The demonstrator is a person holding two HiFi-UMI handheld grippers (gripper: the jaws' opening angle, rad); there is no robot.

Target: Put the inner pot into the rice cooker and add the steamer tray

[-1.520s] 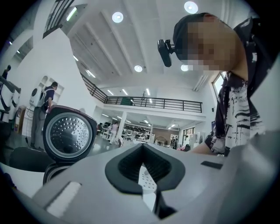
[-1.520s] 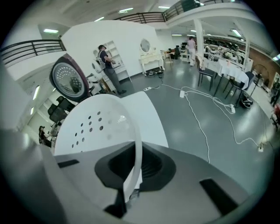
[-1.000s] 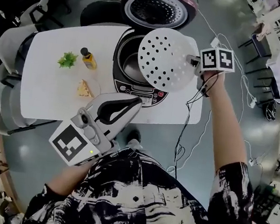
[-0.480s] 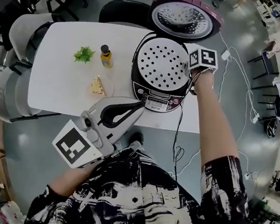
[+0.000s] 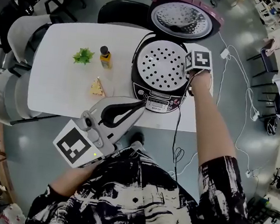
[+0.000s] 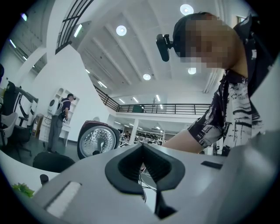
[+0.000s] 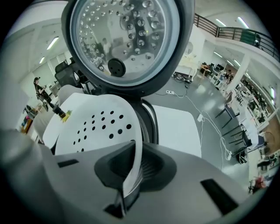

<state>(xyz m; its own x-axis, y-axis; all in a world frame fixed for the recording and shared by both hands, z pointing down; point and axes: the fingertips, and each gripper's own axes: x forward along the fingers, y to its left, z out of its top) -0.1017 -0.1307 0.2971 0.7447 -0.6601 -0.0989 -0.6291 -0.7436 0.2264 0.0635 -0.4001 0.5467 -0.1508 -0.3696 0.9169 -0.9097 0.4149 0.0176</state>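
The white perforated steamer tray (image 5: pixel 161 66) lies across the mouth of the rice cooker (image 5: pixel 156 103), whose lid (image 5: pixel 181 19) stands open behind it. My right gripper (image 5: pixel 188 74) is at the tray's right rim, shut on that rim; in the right gripper view the tray's edge (image 7: pixel 133 166) is pinched between the black pads, and the tray (image 7: pixel 94 127) spreads away to the left under the shiny lid (image 7: pixel 124 39). The inner pot is hidden under the tray. My left gripper (image 5: pixel 140 104) hovers off the table's near edge, shut and empty, its pads (image 6: pixel 144 164) together.
On the white table (image 5: pixel 63 82) are a small green plant (image 5: pixel 83 55), a yellow bottle (image 5: pixel 105 57) and a wedge of food (image 5: pixel 97 86). Cables (image 5: pixel 177 138) trail from the cooker to the floor at right. Chairs (image 5: pixel 23 30) stand at the left.
The right gripper brought the steamer tray down from a tilted hold above the cooker until it lay flat over the opening. The left gripper stayed almost in place.
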